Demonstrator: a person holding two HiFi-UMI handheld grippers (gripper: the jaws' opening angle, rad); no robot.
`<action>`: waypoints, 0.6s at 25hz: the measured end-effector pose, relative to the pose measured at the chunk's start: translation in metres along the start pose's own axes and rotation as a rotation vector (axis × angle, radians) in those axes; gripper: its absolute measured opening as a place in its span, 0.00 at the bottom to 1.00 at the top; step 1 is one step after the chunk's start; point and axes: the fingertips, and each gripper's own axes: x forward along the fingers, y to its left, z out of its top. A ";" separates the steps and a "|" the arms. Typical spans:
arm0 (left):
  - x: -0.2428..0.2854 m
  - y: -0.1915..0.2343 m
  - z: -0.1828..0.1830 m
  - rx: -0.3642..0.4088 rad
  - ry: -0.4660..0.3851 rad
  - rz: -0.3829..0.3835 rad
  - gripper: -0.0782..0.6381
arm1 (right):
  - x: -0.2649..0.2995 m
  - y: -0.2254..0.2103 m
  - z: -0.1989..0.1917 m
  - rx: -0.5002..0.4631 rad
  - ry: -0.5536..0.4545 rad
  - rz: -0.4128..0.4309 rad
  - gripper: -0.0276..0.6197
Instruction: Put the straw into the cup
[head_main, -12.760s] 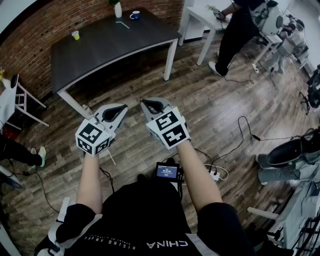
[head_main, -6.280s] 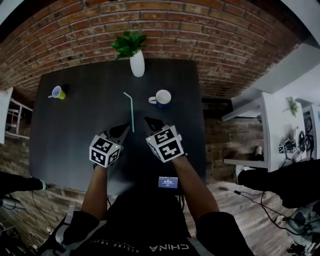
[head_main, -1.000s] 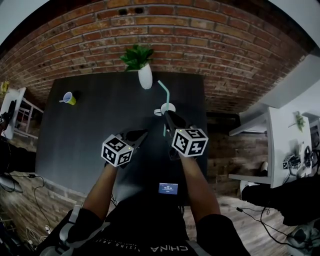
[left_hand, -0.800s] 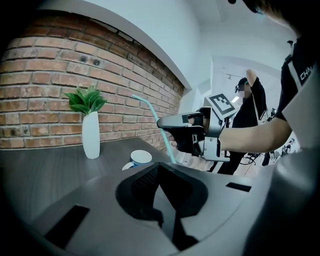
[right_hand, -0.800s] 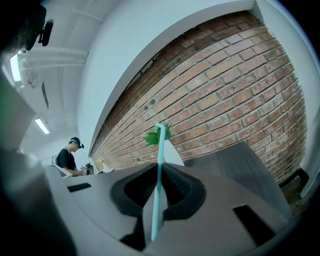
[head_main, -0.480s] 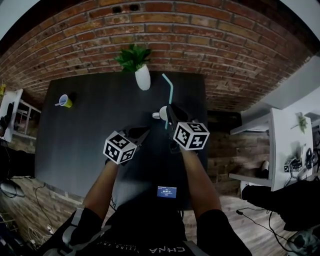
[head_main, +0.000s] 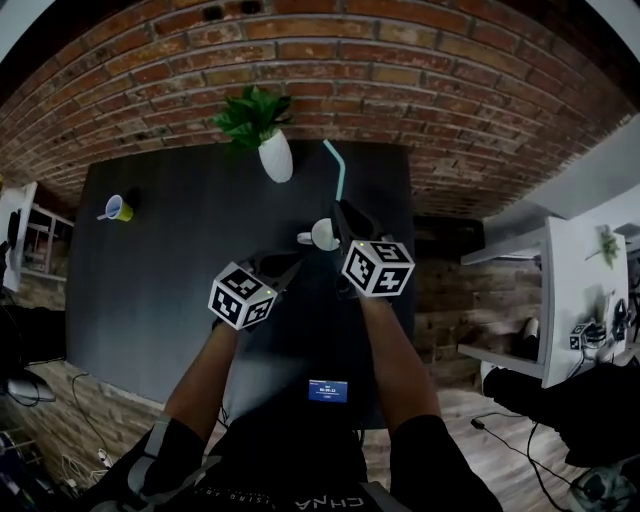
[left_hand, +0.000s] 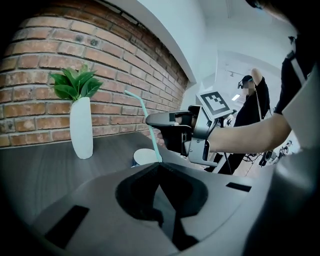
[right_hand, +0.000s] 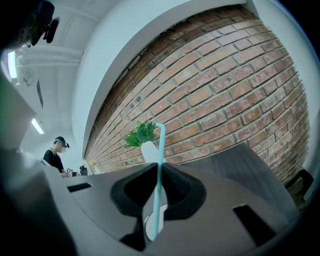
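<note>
We are gripping the straw (right_hand: 160, 145) in the right gripper (right_hand: 157, 167), over the cup (head_main: 322, 236); we are holding the left gripper (left_hand: 160, 166) closed, empty

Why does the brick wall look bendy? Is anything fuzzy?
Head view: the wide lens bows the red brick wall into an arc and darkens the corners. Right gripper view: the teal plastic straw, very close, looks soft; the bricks are sharper.

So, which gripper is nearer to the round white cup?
Right. The right gripper, shut on the thin teal straw, is close beside the round white cup, on its right. The left gripper, shut and empty, is farther, on the cup's near left.
</note>
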 end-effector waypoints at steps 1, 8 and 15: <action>0.002 0.001 -0.001 -0.002 0.003 -0.002 0.11 | 0.002 -0.003 -0.002 -0.002 0.004 -0.002 0.10; 0.011 0.008 -0.012 -0.015 0.025 -0.009 0.11 | 0.007 -0.017 -0.031 -0.031 0.054 -0.017 0.10; 0.021 0.009 -0.018 -0.031 0.035 -0.011 0.11 | 0.004 -0.022 -0.039 -0.090 0.081 -0.058 0.10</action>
